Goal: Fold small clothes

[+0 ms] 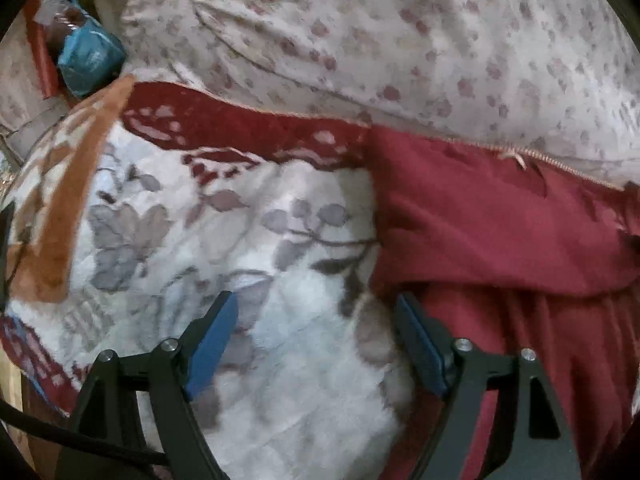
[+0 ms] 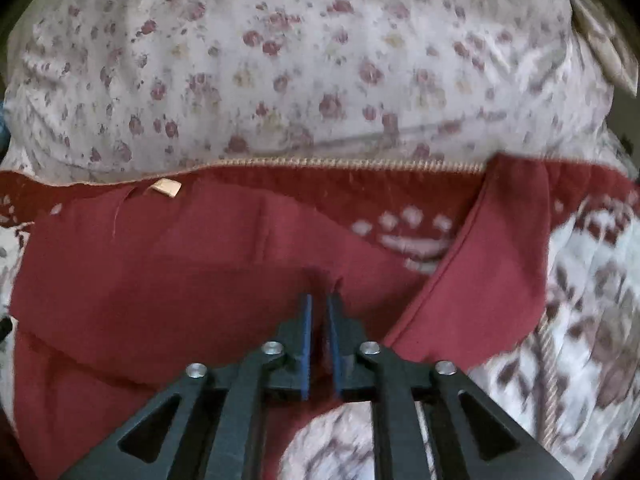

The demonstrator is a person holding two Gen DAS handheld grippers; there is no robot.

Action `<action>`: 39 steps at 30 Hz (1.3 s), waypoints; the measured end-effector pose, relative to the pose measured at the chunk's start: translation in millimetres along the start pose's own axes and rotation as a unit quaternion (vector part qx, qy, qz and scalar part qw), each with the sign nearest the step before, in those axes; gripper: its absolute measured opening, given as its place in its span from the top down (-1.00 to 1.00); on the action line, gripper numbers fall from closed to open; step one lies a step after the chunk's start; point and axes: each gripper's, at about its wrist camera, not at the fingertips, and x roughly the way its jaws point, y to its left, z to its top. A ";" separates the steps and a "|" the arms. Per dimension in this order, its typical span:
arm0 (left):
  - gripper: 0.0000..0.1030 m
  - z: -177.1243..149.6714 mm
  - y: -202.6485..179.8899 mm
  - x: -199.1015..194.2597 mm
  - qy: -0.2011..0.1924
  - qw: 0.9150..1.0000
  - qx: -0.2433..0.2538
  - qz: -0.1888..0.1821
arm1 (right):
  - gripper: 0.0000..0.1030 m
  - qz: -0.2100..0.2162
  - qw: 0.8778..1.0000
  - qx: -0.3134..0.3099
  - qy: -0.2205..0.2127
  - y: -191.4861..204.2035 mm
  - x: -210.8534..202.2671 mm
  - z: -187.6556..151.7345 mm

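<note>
- Blue-padded right gripper (image 2: 319, 308): jaws nearly together, apparently pinching a fold of the dark red garment (image 2: 168, 280).
- Left gripper (image 1: 316, 308): jaws apart, empty, hovering beside the garment's edge.
- Garment lies on a fleecy floral blanket (image 1: 192, 232); soft, light, limp; best taken by hems or corners.
- Beyond: flowered sheet (image 2: 320, 60).

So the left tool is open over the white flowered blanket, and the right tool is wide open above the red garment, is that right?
Not quite. The left tool is open over the white flowered blanket, but the right tool is not wide open: the right wrist view shows its blue pads nearly together, pinching a fold of the red garment.
</note>
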 end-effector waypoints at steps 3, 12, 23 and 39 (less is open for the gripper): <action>-0.55 -0.6 17.5 -9.4 -0.027 0.998 -0.037 0.030 | -0.22 0.028 0.999 0.003 -0.037 14.2 -25.1 5.8; -0.55 6.7 7.9 23.4 0.019 0.997 -0.049 -0.059 | -0.50 0.227 0.960 -0.156 -0.041 191.3 -15.3 41.5; -0.55 11.8 16.7 43.5 0.045 0.998 -0.034 -0.042 | 0.82 0.260 0.922 -0.281 0.056 320.5 80.9 57.4; -0.64 30.5 10.2 28.8 -0.027 0.996 -0.059 -0.066 | -0.40 0.277 0.940 -0.198 0.007 253.9 29.8 51.0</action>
